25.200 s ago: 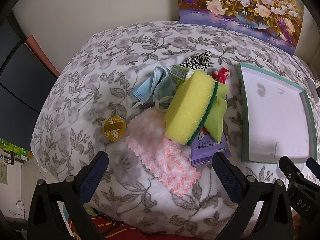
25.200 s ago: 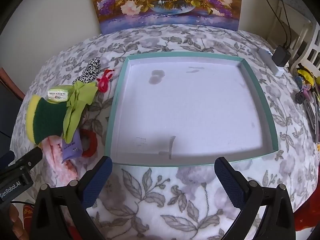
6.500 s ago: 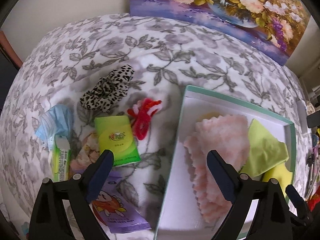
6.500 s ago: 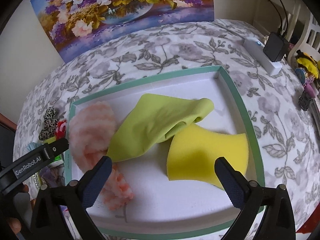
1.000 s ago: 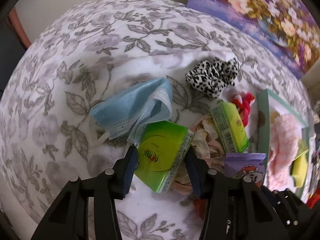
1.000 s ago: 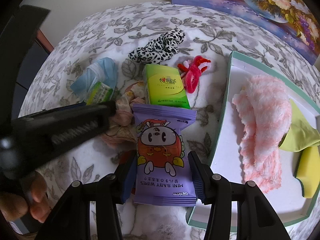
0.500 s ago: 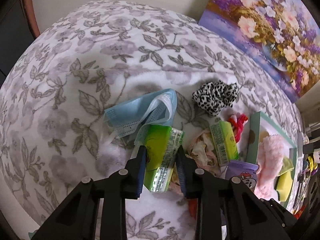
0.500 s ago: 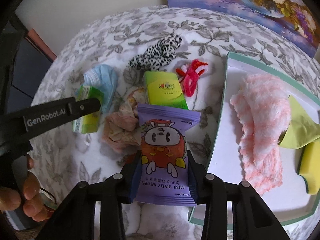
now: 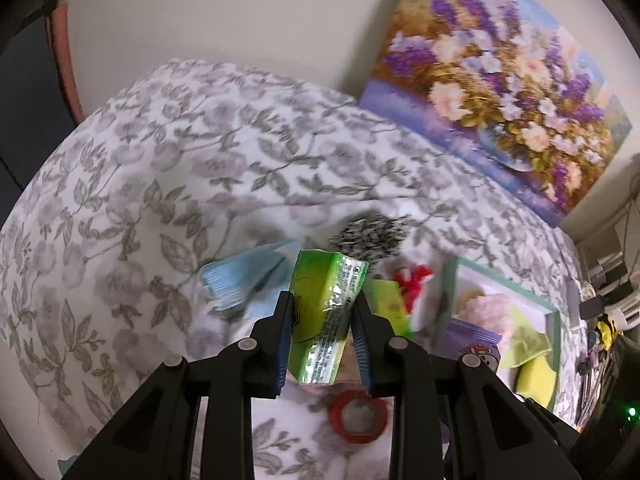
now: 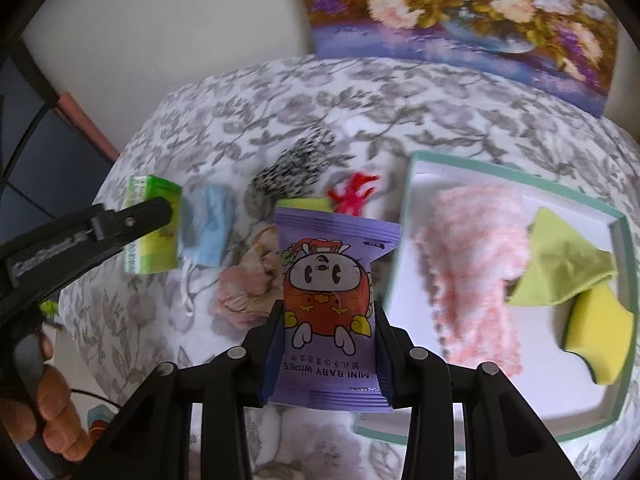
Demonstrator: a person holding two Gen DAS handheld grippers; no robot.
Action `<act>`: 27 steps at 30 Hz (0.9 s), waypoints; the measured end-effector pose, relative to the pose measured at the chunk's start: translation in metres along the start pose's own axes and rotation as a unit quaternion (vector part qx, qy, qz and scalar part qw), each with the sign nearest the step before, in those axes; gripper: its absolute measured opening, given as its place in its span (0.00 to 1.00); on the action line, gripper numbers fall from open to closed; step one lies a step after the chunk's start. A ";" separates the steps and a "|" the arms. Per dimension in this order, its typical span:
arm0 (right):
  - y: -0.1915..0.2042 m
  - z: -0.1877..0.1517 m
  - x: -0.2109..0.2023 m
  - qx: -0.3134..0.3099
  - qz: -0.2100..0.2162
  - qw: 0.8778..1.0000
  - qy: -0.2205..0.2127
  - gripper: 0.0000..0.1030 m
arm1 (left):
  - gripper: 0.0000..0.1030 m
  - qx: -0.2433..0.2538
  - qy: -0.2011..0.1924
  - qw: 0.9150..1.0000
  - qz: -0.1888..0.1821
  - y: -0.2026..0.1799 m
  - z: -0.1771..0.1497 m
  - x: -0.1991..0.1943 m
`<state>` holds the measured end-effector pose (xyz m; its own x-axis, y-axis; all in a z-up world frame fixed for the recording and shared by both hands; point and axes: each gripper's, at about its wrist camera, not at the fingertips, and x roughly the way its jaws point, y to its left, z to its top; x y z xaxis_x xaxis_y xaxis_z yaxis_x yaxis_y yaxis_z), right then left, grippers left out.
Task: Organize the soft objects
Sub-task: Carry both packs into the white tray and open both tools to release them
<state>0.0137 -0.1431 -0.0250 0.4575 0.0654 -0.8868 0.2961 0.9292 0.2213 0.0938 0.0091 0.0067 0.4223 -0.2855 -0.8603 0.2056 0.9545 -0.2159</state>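
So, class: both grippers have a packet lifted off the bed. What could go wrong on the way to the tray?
The green tissue pack sits tilted in the left gripper and may slip. The purple baby wipes pack in the right gripper could catch the tray rim.

Blur and cut-offs in both wrist views

The leopard scrunchie point(image 9: 370, 233) and blue face mask point(image 10: 208, 228) smear with motion blur; the purple wipes pack point(image 10: 334, 312) hides most of 1 green tissue pack point(image 10: 304, 203).

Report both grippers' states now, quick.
Left gripper: shut on the shiny green plastic tissue pack.
Right gripper: shut on the purple plastic baby-wipes packet.
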 end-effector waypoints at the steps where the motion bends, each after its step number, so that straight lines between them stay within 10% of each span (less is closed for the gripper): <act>1: -0.005 0.002 -0.002 0.005 0.001 1.000 -0.002 0.40 | 0.29 0.005 -0.003 1.000 -0.002 -0.005 -0.001 -0.003; 27: -0.171 -0.028 -0.055 0.183 -0.097 0.978 -0.011 0.41 | 0.29 0.197 0.086 0.976 -0.045 -0.172 -0.076 0.026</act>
<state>-0.0856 -0.2957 -0.0257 0.3796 -0.1111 -0.9185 0.6576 0.7307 0.1834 0.0029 -0.1558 -0.0137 0.2395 -0.3157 -0.9181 0.5730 0.8094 -0.1288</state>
